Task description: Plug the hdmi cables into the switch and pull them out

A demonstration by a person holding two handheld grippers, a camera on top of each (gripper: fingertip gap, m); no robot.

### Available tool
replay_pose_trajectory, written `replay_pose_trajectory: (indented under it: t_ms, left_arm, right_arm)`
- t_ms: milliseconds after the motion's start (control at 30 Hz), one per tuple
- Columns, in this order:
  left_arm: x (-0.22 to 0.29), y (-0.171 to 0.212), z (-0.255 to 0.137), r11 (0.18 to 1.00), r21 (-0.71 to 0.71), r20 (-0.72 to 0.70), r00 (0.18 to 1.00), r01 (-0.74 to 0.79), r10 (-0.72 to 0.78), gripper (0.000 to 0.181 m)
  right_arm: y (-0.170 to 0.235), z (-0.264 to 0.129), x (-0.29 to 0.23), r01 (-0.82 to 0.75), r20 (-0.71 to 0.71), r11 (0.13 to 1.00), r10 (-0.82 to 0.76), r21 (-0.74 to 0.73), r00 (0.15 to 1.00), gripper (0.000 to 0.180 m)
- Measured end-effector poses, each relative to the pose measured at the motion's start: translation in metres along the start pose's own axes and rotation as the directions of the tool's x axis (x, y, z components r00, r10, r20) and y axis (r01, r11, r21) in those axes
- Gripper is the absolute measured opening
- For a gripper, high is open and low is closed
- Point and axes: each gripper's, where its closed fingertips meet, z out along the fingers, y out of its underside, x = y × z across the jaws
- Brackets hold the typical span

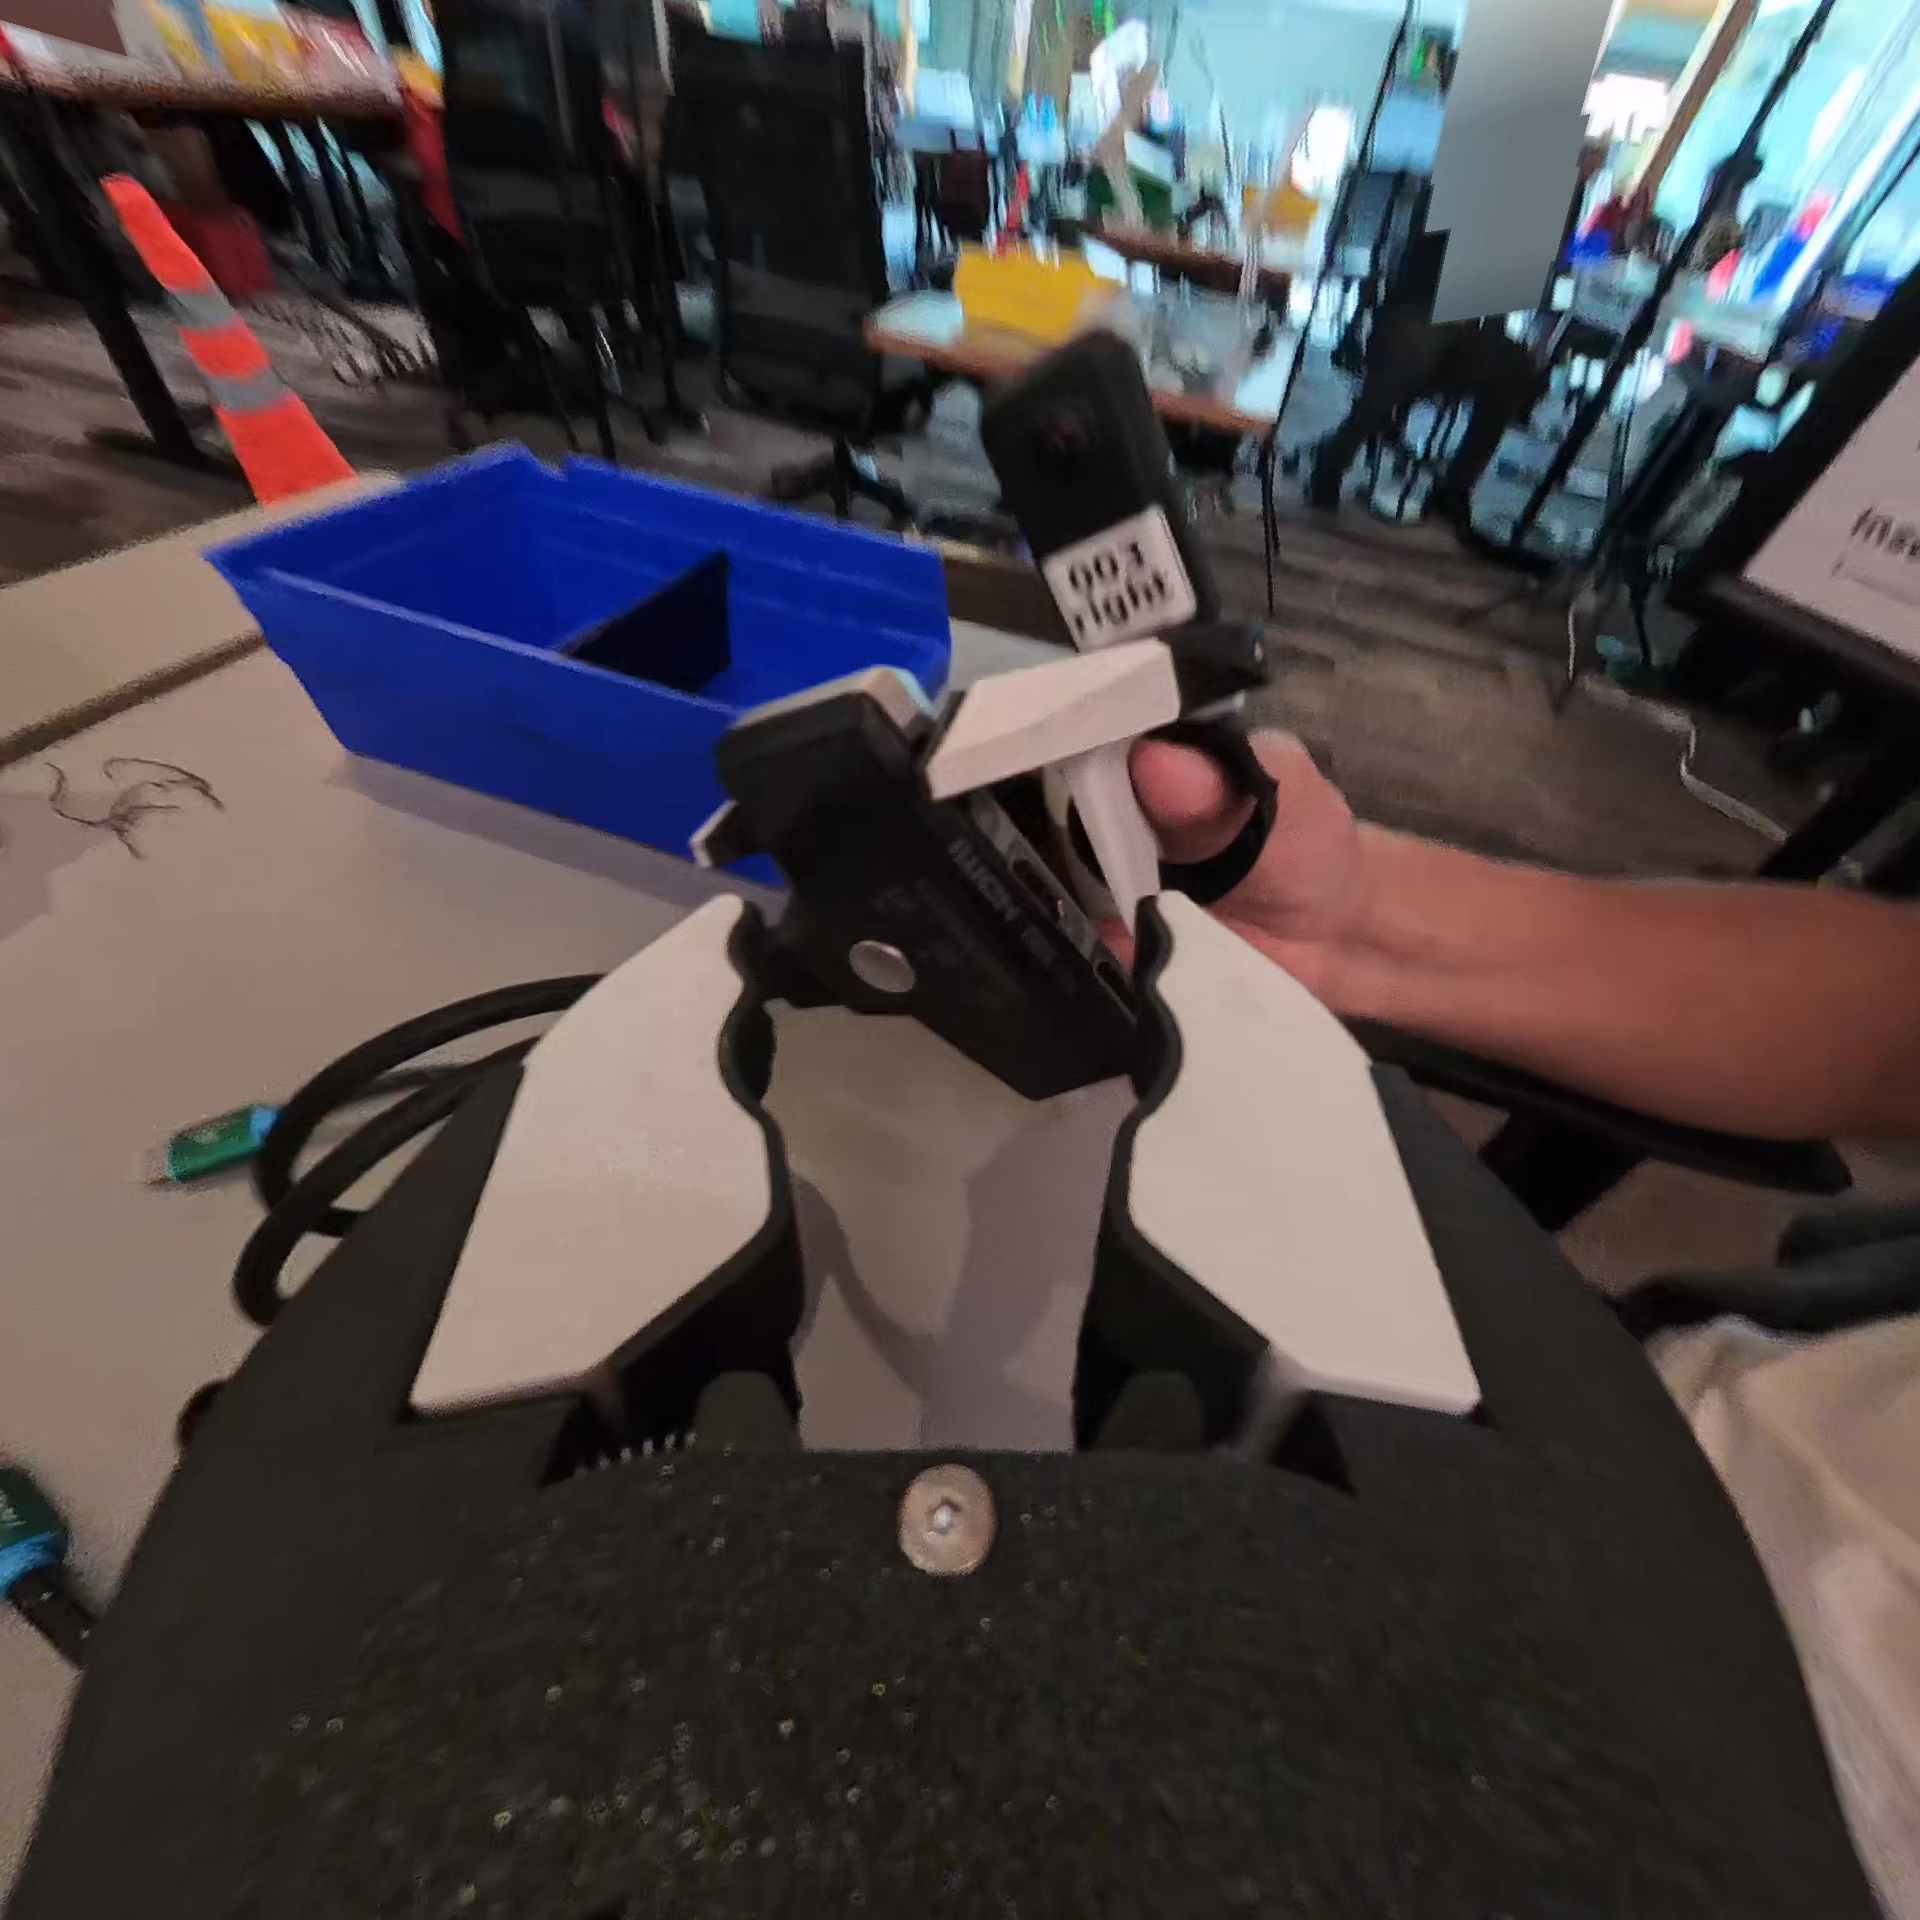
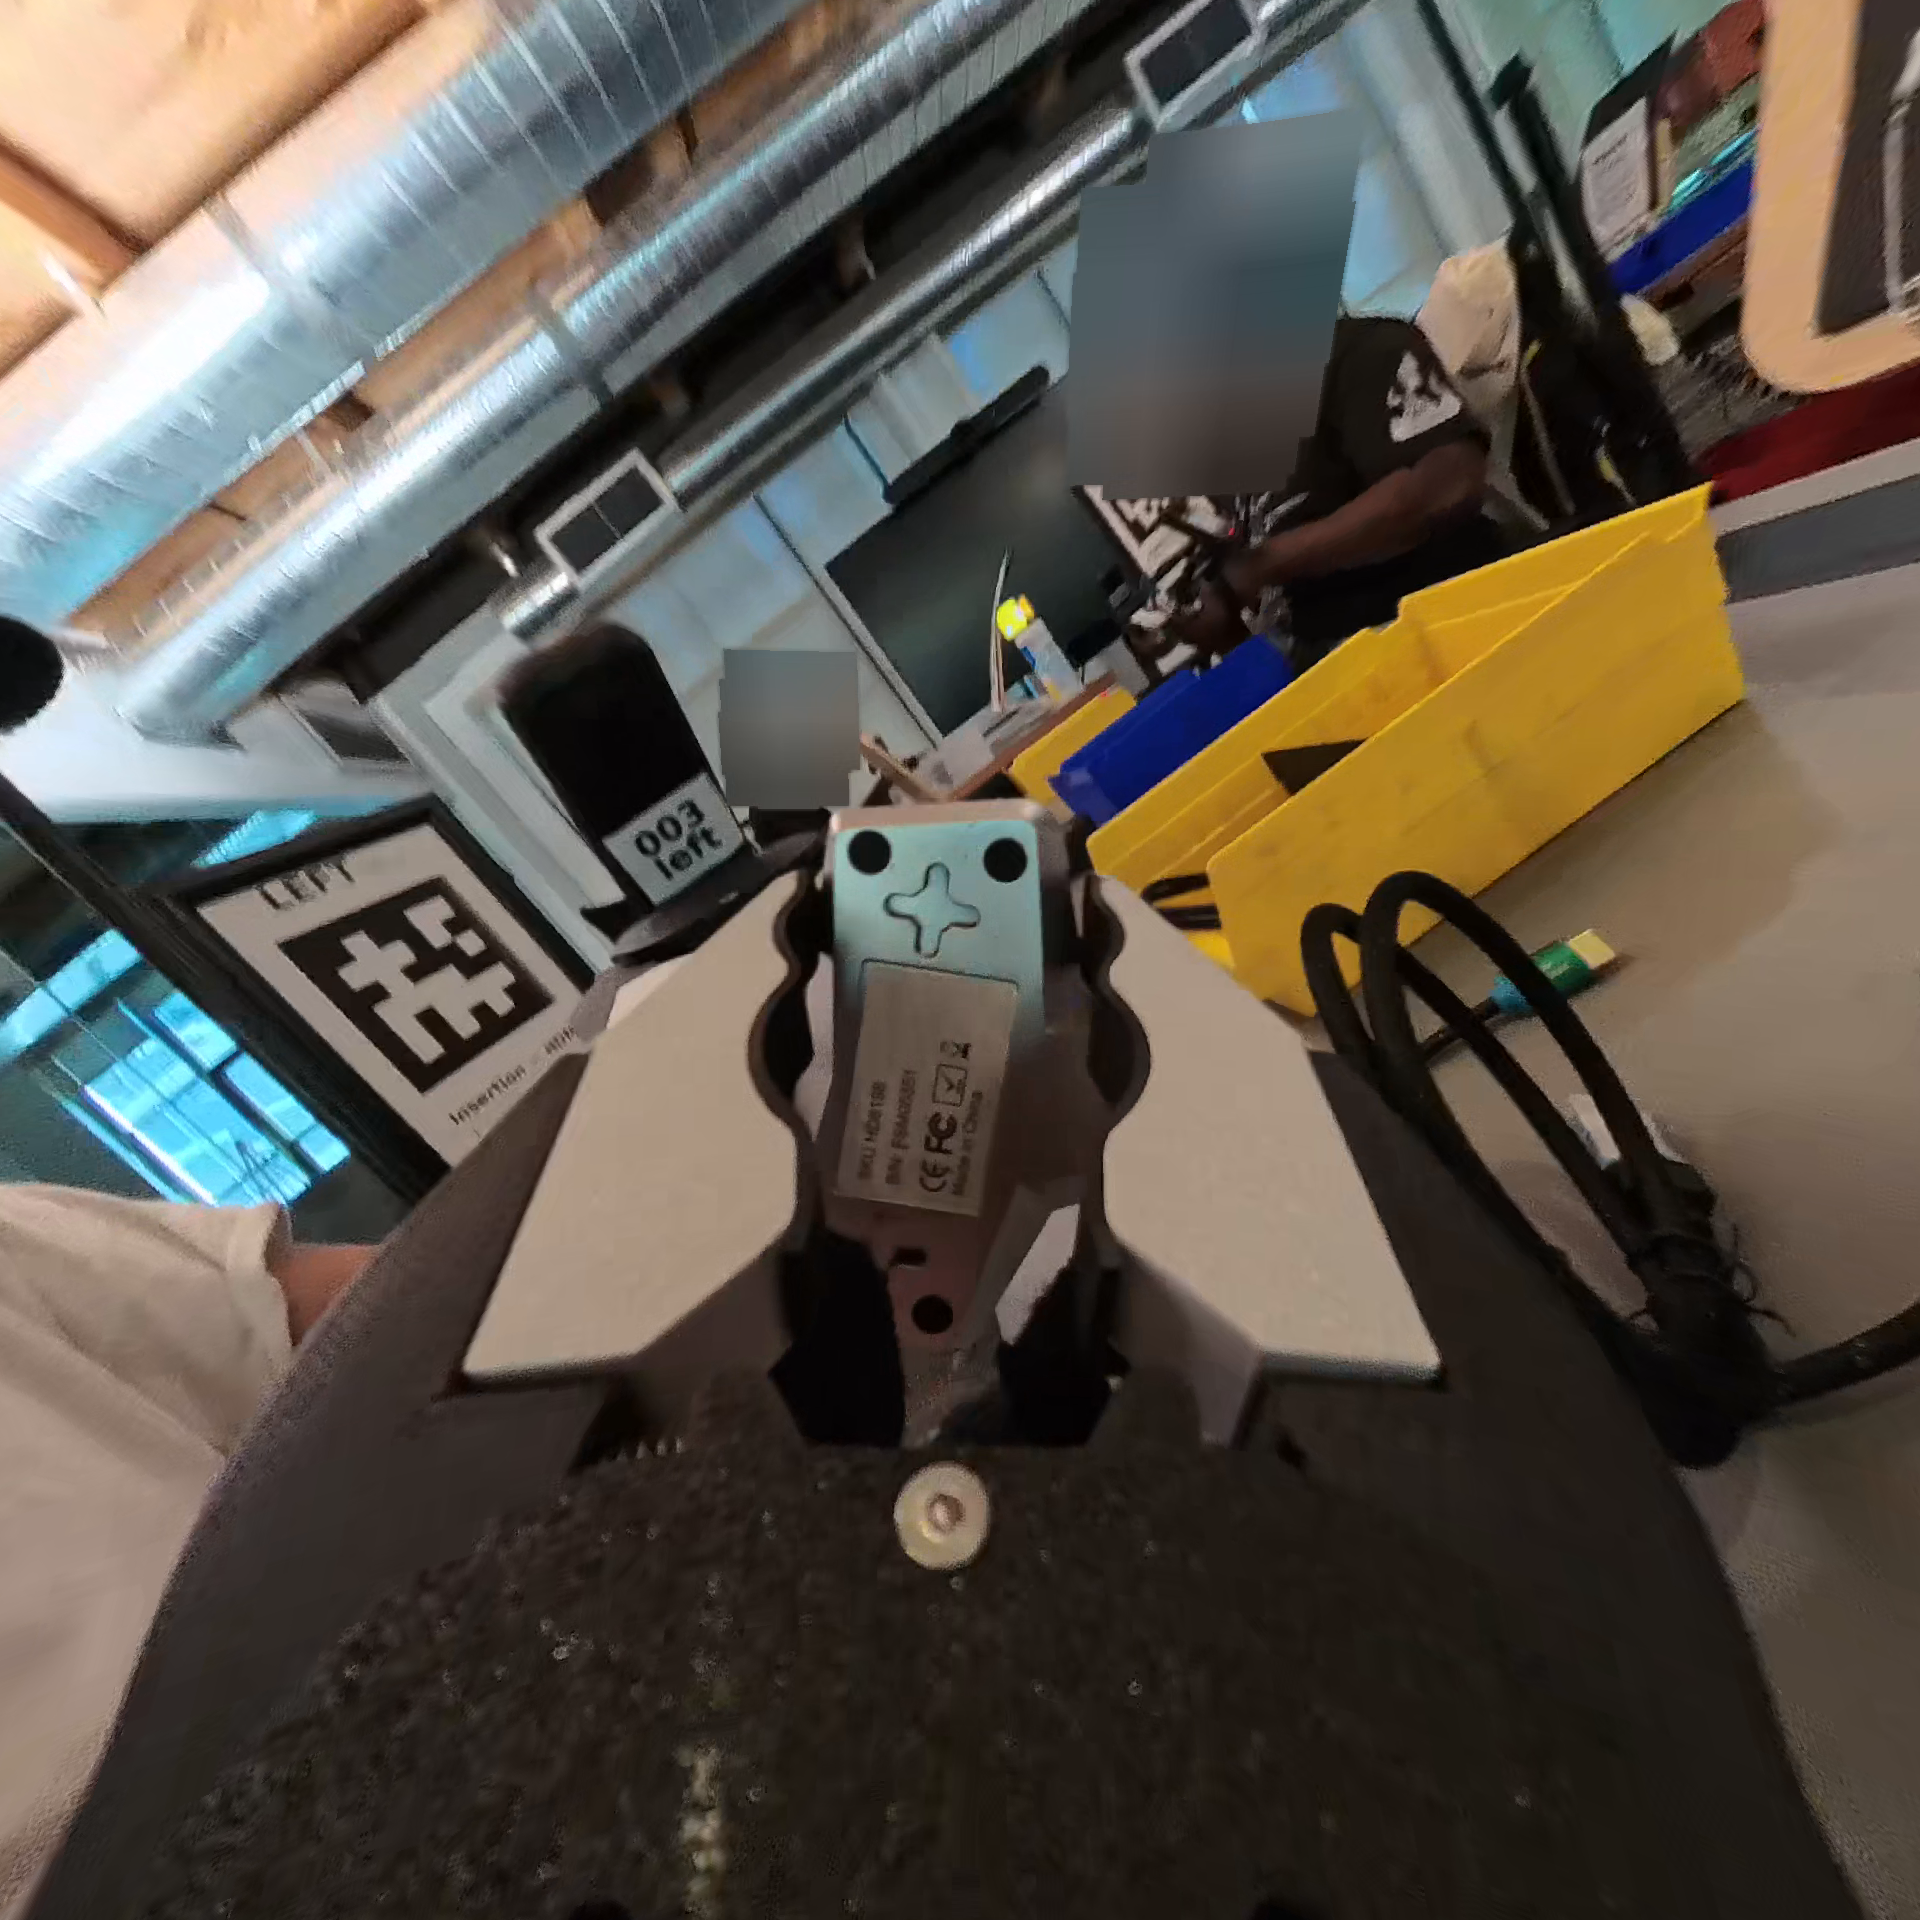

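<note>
You see a black switch whose underside is silver-grey with a pale label, between grippers with light grey fingers on black bodies. Your table is pale grey, and on it lie a black cable with a green plug and a blue collar. The bins are bright blue and yellow, and an orange cone has grey bands.

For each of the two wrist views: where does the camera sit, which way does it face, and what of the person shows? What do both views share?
Left wrist view: behind the open left gripper, looking across the table at the switch, the right gripper, the person's hand, a blue bin.
Right wrist view: behind the right gripper, tilted upward, switch underside between its fingers; pale sleeve at left.
Shared: switch, black cable, green plug.
</note>
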Motion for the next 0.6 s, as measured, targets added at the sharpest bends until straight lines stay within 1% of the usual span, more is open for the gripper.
replay_pose_trajectory:
  t_ms: [67,133,200,233,267,300,333,433,500,600]
  left_arm:
    - [-0.012,-0.013,-0.012,0.996,0.09,0.048,0.999,0.02,-0.024,0.062]
    - [-0.021,-0.009,-0.016,0.997,0.066,0.124,0.992,-0.027,0.019,0.063]
    - [-0.018,0.008,-0.007,0.993,-0.008,0.205,0.971,-0.121,0.12,0.067]
    - [-0.018,0.021,0.001,0.986,-0.053,0.265,0.949,-0.16,0.169,0.069]
    - [-0.021,0.032,0.007,0.98,-0.082,0.362,0.911,-0.183,0.2,0.072]
    - [-0.023,0.038,0.011,0.976,-0.08,0.452,0.865,-0.204,0.218,0.072]
    - [-0.019,0.043,0.016,0.97,-0.073,0.497,0.834,-0.233,0.238,0.061]
    - [-0.005,0.043,0.027,0.941,-0.081,0.54,0.778,-0.33,0.32,0.061]
    - [-0.005,0.037,0.027,0.928,-0.083,0.567,0.749,-0.363,0.344,0.059]
    - [-0.018,0.023,0.012,0.931,-0.009,0.622,0.728,-0.364,0.29,0.042]
  right_arm:
    - [-0.008,-0.01,0.007,-0.041,0.003,0.998,0.041,0.042,0.999,0.051]
    - [-0.017,-0.018,0.017,-0.088,-0.024,0.992,0.091,0.093,0.996,0.051]
    - [-0.026,-0.022,0.024,-0.142,-0.043,0.978,0.15,0.154,0.988,0.051]
    - [-0.03,-0.023,0.028,-0.147,-0.07,0.971,0.163,0.188,0.984,0.051]
    - [-0.032,-0.024,0.032,-0.146,-0.108,0.965,0.172,0.216,0.979,0.051]
    - [-0.034,-0.024,0.034,-0.142,-0.141,0.959,0.18,0.244,0.974,0.052]
    - [-0.034,-0.024,0.035,-0.142,-0.159,0.955,0.188,0.262,0.969,0.052]
    - [-0.031,-0.022,0.033,-0.146,-0.209,0.945,0.212,0.292,0.955,0.053]
    - [-0.024,-0.014,0.026,-0.176,-0.186,0.949,0.228,0.26,0.956,0.053]
    - [-0.014,-0.003,0.021,-0.175,-0.178,0.963,0.213,0.207,0.961,0.051]
